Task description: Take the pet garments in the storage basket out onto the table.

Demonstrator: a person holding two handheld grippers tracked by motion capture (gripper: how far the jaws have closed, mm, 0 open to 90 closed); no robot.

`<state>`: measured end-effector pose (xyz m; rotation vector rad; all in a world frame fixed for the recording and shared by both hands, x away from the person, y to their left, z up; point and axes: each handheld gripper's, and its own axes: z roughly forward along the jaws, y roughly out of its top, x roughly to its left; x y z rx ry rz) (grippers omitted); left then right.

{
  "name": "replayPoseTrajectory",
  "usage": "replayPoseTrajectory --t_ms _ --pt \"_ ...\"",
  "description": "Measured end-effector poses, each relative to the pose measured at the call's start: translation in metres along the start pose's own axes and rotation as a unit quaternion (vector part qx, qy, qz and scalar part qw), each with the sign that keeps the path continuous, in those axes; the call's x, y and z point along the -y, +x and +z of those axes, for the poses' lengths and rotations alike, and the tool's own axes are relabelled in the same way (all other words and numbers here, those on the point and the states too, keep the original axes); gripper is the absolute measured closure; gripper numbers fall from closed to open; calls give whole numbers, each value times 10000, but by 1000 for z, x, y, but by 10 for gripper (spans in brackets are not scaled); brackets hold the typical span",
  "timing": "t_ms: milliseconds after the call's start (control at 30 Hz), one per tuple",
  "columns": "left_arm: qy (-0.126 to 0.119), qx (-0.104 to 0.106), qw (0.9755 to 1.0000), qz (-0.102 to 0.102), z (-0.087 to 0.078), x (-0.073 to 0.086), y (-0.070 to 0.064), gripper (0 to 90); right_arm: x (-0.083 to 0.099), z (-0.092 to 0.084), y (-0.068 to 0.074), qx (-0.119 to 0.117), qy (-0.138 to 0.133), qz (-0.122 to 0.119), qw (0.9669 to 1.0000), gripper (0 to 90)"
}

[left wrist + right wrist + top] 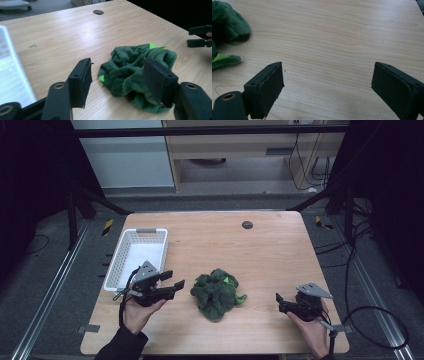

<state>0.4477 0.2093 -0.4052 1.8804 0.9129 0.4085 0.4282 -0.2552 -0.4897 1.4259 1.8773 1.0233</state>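
Observation:
A crumpled dark green plush cloth (216,293) with small bright green tabs lies on the wooden table near the front middle. My left gripper (174,280) hovers just left of it, open, jaws pointing toward it; in the left gripper view the green cloth (132,72) sits just beyond the wide-apart jaws. My right gripper (280,303) is held to the right of the cloth, open and with nothing in it. The right gripper view catches the cloth's edge (227,27) at the left, with bare wood between the jaws.
A white plastic basket (135,258) stands at the table's left side, behind my left gripper. A small dark round hole (247,225) marks the far middle of the table. Black frame posts and cables surround the table.

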Motion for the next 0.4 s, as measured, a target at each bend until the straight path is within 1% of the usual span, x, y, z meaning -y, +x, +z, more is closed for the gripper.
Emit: replayPoseTrajectory --t_ms 33,67,100,133,167,233,267,300,333,400 --pt "0 0 10000 0 0 0 0 412 0 0 0 0 0 0 10000 105" --pt "-3 -115 9999 -10 -4 6 1 423 0 0 0 -16 0 7 10000 106" --pt "-3 -115 9999 -10 -4 6 1 433 0 0 0 -16 0 7 10000 106" --pt "-1 -157 9999 -13 -6 9 2 444 1 -1 0 -16 1 0 10000 105" --pt "17 -172 9998 -64 -7 13 3 444 1 -1 0 -16 1 0 10000 105" --pt "83 -219 9997 -72 -9 20 4 456 1 -1 0 -9 7 -6 10000 105" --pt "142 -272 9995 -95 -11 28 5 470 2 -1 -1 -10 11 8 10000 105" --pt "169 -301 9993 -115 -12 33 5 472 2 -2 -1 -16 9 16 10000 105" --pt "169 -301 9993 -115 -12 33 5 477 2 -2 0 -17 13 16 10000 105" --pt "226 -400 9989 -95 -14 43 5 479 2 -2 0 -25 16 25 10000 105"
